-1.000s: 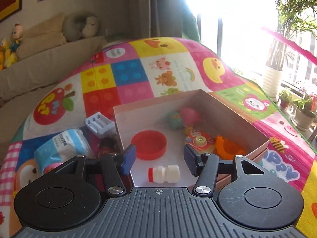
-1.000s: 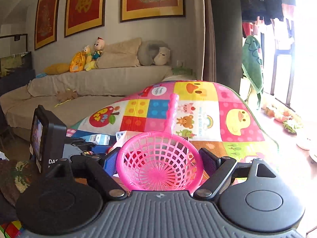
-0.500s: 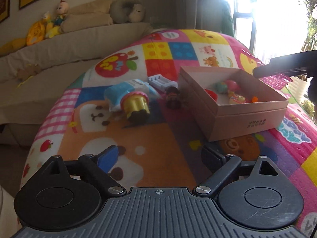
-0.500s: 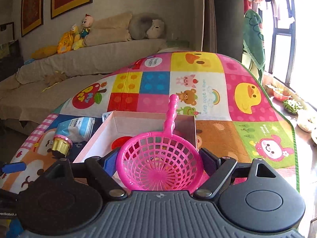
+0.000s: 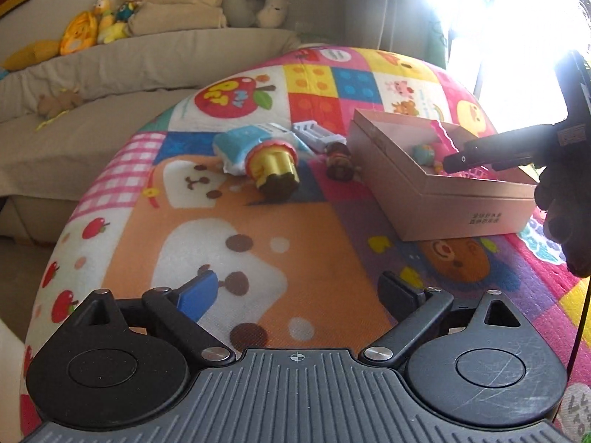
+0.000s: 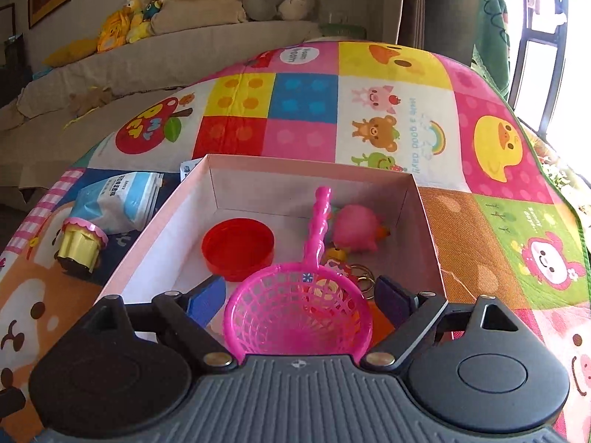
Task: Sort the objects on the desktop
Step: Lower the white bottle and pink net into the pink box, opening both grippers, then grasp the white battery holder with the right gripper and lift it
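My right gripper (image 6: 301, 295) is over the near end of the pink cardboard box (image 6: 162, 214), with the pink scoop net (image 6: 299, 317) between its fingers; the jaws look slightly wider than the net, so the grip is unclear. In the box lie a red lid (image 6: 238, 247), a pink toy (image 6: 356, 229) and a keyring toy (image 6: 340, 258). My left gripper (image 5: 299, 288) is open and empty, low over the mat, well short of the box (image 5: 436, 199). The right gripper's arm (image 5: 509, 147) shows over the box in the left wrist view.
On the play mat (image 5: 258, 229) left of the box lie a blue tissue pack (image 5: 240, 144), a gold cupcake toy (image 5: 275, 166), a white battery case (image 5: 314, 133) and a small dark figure (image 5: 338, 162). A sofa (image 5: 110, 70) with plush toys stands behind.
My left gripper pulled back out of the box to the mat's near side and opened wider. My right gripper came down with the net into the box's near end, and its jaws widened.
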Available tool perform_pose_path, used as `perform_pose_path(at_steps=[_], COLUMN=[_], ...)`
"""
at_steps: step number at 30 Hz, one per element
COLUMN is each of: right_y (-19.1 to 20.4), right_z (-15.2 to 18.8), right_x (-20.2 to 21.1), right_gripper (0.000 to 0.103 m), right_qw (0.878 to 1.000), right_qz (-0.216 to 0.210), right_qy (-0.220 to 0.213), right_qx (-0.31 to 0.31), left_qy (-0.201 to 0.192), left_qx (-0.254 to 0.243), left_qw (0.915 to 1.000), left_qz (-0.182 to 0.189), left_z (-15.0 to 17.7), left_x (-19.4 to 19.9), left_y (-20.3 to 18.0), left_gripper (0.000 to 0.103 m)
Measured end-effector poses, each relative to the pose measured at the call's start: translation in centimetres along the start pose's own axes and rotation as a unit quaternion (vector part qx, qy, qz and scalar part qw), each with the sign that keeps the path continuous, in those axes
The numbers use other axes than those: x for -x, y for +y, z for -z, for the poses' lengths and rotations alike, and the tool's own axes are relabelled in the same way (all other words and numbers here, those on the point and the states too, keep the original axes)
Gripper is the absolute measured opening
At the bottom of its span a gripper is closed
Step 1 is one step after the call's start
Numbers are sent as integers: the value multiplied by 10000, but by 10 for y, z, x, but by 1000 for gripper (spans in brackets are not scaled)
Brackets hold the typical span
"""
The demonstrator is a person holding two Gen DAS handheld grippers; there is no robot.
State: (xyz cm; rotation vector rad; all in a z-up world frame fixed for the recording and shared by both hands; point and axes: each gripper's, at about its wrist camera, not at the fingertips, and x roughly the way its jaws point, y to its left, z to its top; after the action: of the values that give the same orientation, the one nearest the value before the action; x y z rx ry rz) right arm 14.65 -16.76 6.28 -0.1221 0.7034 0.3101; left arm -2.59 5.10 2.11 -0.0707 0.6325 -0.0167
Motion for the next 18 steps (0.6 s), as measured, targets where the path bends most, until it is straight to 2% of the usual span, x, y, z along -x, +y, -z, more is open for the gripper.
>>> perform_pose_path(at_steps=[5,8,10,13,14,15,18], right_y=[5,19,36,65,75,85,110], right_z=[-15,-47,-77,-122,-133,-145,-164], right_x=[28,35,29,3,-9,-26,-85], right_gripper=[92,92,92,88,81,74,71], right_qw=[9996,9985,9969,9926,9916,9912,9902], right_qz=[-183,-482,-729,-1123,-1163,-1128,-732], right_qy=[-199,-225,-73,209,326,478,1024], right_qx=[35,157,288,420,466,508,611], left_qy=[-155,-274,-342,-389,-389,-369,-226], left_qx=[62,153,295,541,632,751,922], left_qw=[9998,9988,9979,9967,9962,9956,9953], left_qz=[-77,-381,-469,-474,-462,-414,-198], left_z=[-4,-12,-16,-17,-17,-16,-12], left_x=[-4,-10,-11,-12,-13,-15,-22], left_y=[4,15,27,43,46,50,54], left_gripper=[98,98,98,99,99,99,99])
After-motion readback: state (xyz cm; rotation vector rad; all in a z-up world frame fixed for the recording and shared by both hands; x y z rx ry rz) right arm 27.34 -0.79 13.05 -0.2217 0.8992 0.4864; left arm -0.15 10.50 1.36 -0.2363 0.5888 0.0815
